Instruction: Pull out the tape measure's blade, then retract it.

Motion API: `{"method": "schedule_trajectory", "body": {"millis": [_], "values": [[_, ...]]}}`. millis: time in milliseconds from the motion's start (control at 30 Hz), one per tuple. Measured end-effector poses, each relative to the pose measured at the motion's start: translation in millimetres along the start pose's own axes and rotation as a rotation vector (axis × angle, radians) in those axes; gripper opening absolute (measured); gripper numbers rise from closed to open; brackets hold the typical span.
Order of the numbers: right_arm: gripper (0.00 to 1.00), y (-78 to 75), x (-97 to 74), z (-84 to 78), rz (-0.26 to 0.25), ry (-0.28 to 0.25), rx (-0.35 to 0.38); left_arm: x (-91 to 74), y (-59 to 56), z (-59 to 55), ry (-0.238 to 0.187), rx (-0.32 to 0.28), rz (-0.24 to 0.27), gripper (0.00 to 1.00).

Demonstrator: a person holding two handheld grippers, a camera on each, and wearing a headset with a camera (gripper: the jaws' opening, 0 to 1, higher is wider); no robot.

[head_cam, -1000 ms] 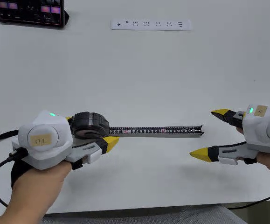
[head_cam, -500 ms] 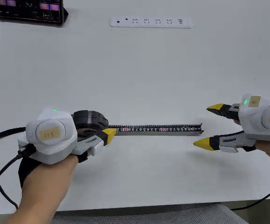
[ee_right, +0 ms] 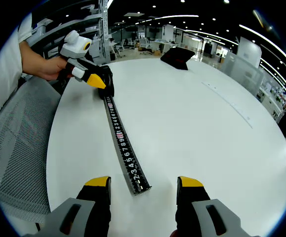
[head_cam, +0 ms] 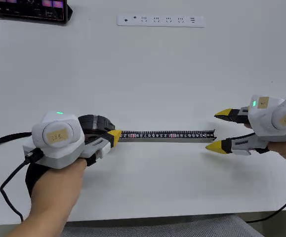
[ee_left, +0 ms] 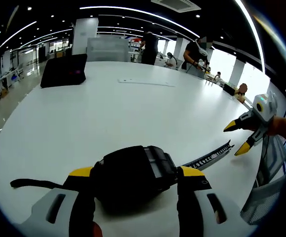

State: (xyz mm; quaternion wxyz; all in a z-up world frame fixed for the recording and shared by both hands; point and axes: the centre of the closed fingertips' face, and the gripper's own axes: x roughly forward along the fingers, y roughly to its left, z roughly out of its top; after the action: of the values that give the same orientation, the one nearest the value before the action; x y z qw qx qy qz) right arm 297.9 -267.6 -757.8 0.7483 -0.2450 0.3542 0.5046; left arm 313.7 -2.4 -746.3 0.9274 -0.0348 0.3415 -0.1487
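The black tape measure case [head_cam: 96, 126] [ee_left: 133, 173] lies on the white table, and my left gripper [head_cam: 114, 136] [ee_left: 135, 173] is shut on it. Its dark blade [head_cam: 167, 135] [ee_right: 123, 148] stretches to the right, flat on the table, numbers up. The blade's end hook [head_cam: 213, 134] [ee_right: 140, 188] sits between the yellow tips of my right gripper [head_cam: 217, 130] [ee_right: 143, 181], which stands open around it without touching. In the left gripper view the right gripper [ee_left: 240, 136] hovers at the blade's far end [ee_left: 225, 147].
A white power strip [head_cam: 160, 20] [ee_left: 145, 82] lies at the back of the table. A dark tablet [head_cam: 31, 10] [ee_left: 63, 70] [ee_right: 178, 56] stands at the back left. A black cable [head_cam: 14, 185] trails from my left gripper. A mesh chair [ee_right: 19, 148] sits by the table's near edge.
My right gripper has moved left, from beyond the blade's end to straddling the hook, still open. The left gripper keeps hold of the case.
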Motion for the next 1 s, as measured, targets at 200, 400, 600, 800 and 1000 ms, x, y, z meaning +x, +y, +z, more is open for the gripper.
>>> {"method": "schedule_trajectory", "body": {"millis": [200, 400, 600, 800, 1000], "values": [[0.51, -0.3, 1.4, -0.5, 0.006, 0.007, -0.009, 1.3, 2.0, 0.4, -0.004, -0.022, 0.004, 0.62], [0.46, 0.6, 1.6, -0.5, 0.018, 0.011, -0.019, 1.9, 2.6, 0.1, -0.006, -0.027, 0.005, 0.61], [0.4, 2.1, 0.8, -3.1, 0.035, 0.023, -0.033, 1.2, 2.6, 0.9, -0.009, -0.044, -0.005, 0.61], [0.35, 4.2, 2.5, -8.3, 0.057, 0.044, -0.053, 1.0, 2.1, 1.5, -0.01, -0.054, -0.008, 0.61], [0.25, 6.7, 3.7, -14.0, 0.089, 0.086, -0.08, 0.9, 1.7, 1.3, -0.007, -0.051, -0.01, 0.61]]}}
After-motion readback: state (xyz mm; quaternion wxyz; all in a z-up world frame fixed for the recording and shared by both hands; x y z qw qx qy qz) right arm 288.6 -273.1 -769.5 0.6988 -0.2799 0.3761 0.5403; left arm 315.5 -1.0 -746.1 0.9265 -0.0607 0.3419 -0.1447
